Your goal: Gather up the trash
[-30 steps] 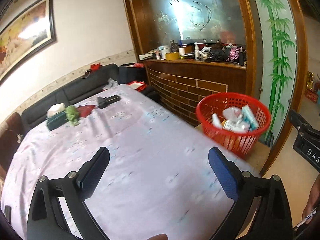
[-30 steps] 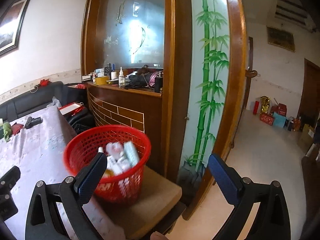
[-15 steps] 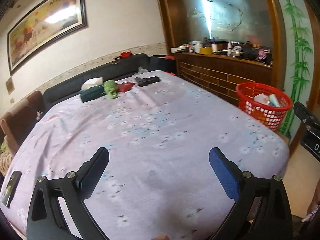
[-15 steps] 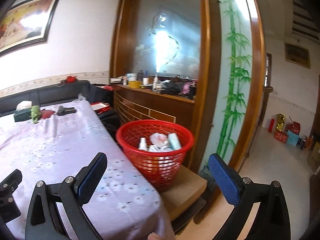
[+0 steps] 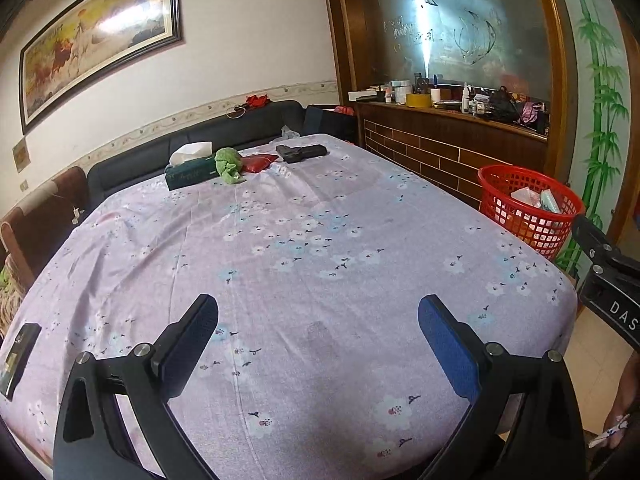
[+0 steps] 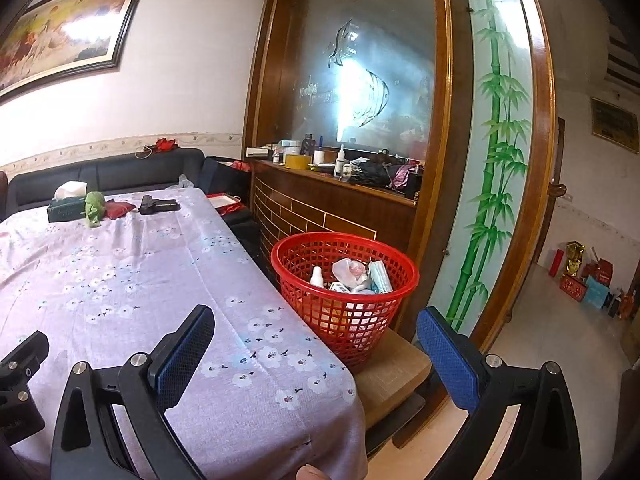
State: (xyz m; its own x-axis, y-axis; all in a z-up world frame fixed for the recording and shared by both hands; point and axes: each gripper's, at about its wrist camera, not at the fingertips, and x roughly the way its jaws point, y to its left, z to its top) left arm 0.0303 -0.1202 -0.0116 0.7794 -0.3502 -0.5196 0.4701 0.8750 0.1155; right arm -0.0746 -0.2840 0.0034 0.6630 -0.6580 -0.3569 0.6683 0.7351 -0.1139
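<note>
A red mesh basket (image 6: 346, 292) holding several pieces of trash, among them a small white bottle and packets, stands on a brown stool beside the table's right edge; it also shows in the left wrist view as the red basket (image 5: 528, 210). My left gripper (image 5: 318, 334) is open and empty above the near end of the floral tablecloth (image 5: 304, 248). My right gripper (image 6: 316, 344) is open and empty, held over the table's near right corner, short of the basket. At the far end lie a green tissue box (image 5: 192, 172), a green crumpled cloth (image 5: 229, 164), a red pouch (image 5: 258, 161) and a black case (image 5: 302, 153).
A dark sofa (image 5: 200, 140) runs behind the table. A wooden counter (image 6: 332, 184) cluttered with bottles stands behind the basket, next to a bamboo-painted glass panel (image 6: 496, 160). A dark flat object (image 5: 18, 354) lies at the table's left edge. Tiled floor opens to the right.
Both grippers have pulled back and swung left, away from the basket. The left view went from basket close-up to the whole table. Both stay open.
</note>
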